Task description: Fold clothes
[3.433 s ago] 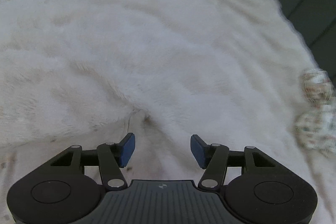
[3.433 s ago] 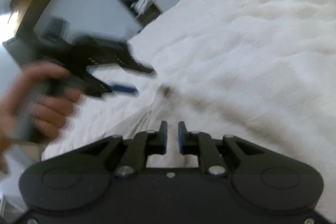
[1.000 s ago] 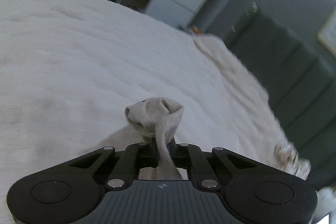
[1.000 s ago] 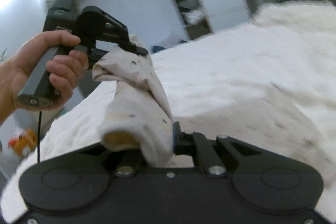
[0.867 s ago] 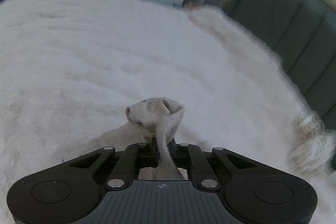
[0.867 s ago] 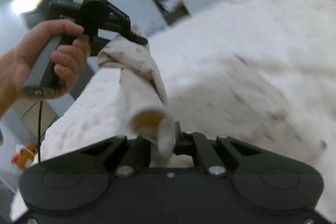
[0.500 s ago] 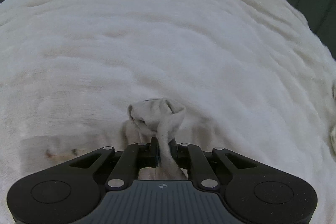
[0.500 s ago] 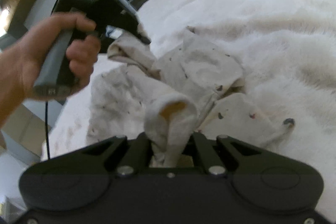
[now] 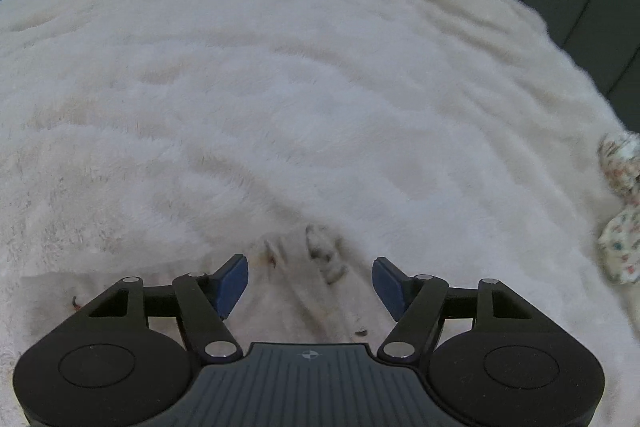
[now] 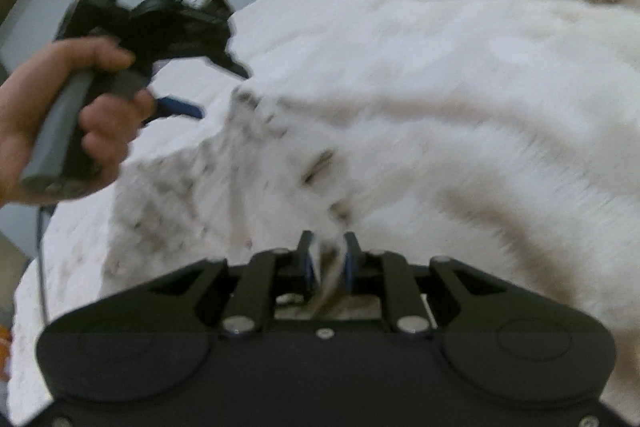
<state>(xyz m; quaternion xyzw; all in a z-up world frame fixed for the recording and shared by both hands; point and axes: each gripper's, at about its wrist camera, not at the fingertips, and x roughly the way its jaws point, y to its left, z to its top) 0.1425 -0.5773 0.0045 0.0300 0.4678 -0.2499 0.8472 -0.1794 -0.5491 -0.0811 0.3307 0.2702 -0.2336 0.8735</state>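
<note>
On the blanket (image 9: 320,99) we lay the garment (image 10: 224,187); the left gripper (image 9: 310,281) has just spread clear, the right gripper (image 10: 327,251) has just loosened, cloth between, so the fold rests.

Left hand-held gripper (image 9: 310,281), jaws just opened, over pale, perhaps speckled garment (image 9: 320,255); fluffy white blanket (image 9: 280,87) beneath

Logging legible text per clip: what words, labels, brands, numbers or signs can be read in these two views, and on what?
None: no words or numbers are readable in either view.
The left gripper body bears only a small round crosshair emblem, not text.
The patterned garment carries blurred dark specks, not lettering.
</note>
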